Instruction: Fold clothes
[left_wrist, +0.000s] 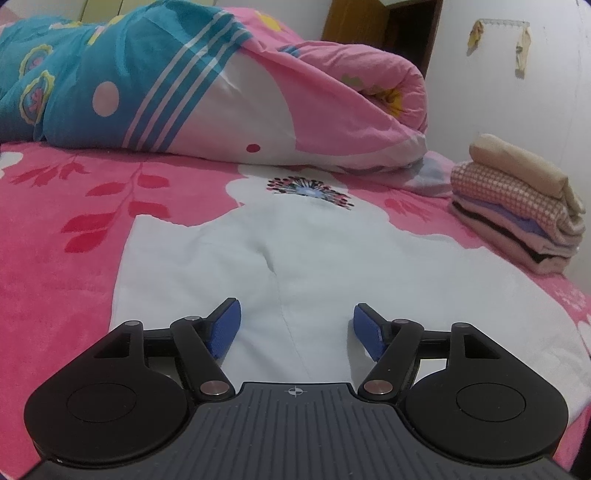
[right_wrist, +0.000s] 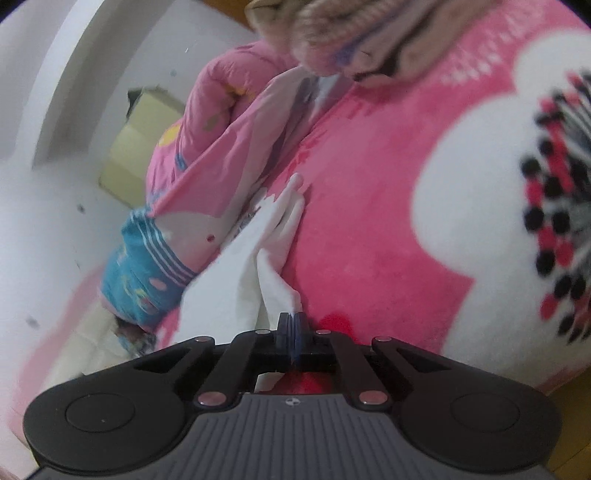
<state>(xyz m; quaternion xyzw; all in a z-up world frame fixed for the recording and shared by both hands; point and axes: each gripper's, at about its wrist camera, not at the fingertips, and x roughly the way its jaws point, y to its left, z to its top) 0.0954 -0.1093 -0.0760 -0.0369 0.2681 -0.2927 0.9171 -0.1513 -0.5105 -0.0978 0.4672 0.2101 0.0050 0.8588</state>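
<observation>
The left tool (left_wrist: 297, 325) stands wide, its two blue-padded fingers (left_wrist: 225, 328) spread apart with nothing between them. It hovers low over a white garment (left_wrist: 288, 266) spread flat on the bed (left_wrist: 55, 258), which is covered with a pink blanket printed with red leaves and white flowers. A crease runs down the middle of the white garment, straight ahead of the left tool, and the cloth reaches forward to a dark dotted flower motif (left_wrist: 312, 190) on the blanket.

Behind the garment lies a rolled quilt (left_wrist: 184, 85), pink on one side and blue with white stripes on the other. To the right, near the bed's edge by the wall, sits a stack of folded clothes (left_wrist: 517, 206): a beige piece on top, a pink checked one under it, then purple, pink and dark layers.

The right tool (right_wrist: 293, 325) is closed tight on a pinched edge of the white garment (right_wrist: 236, 273), which rises from the fingers as a thin, bunched fold lifted off the pink blanket (right_wrist: 369, 221). This view is tilted and somewhat blurred; the quilt (right_wrist: 207, 166) shows to the left of the lifted cloth and the stack of folded clothes (right_wrist: 351, 37) at the top edge
</observation>
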